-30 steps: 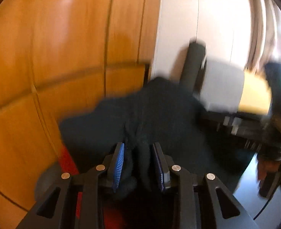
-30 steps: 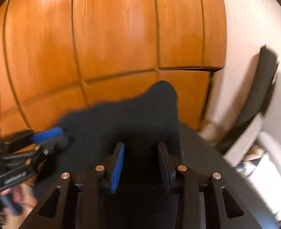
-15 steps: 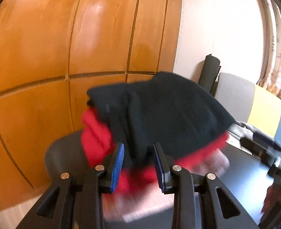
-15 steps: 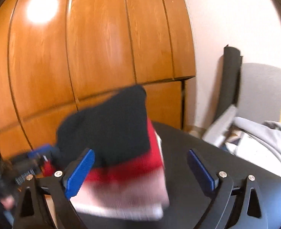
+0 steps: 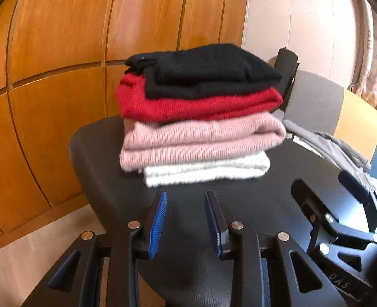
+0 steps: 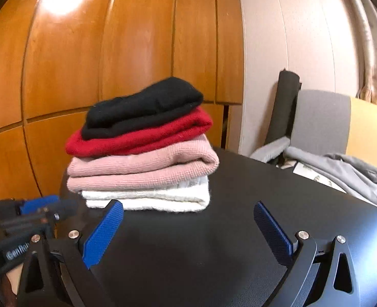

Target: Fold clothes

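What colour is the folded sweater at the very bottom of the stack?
White, a fuzzy knit sweater under the pink one; clearest in the right wrist view.

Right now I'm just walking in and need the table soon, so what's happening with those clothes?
A person with a gripper in each hand is folding clothes. Four folded knits sit stacked on the black table: black sweater on top, then red sweater, pink sweater, and white sweater at the bottom. The left gripper and right gripper are both open and empty, just short of the stack. A loose grey garment lies unfolded at the table's far right.
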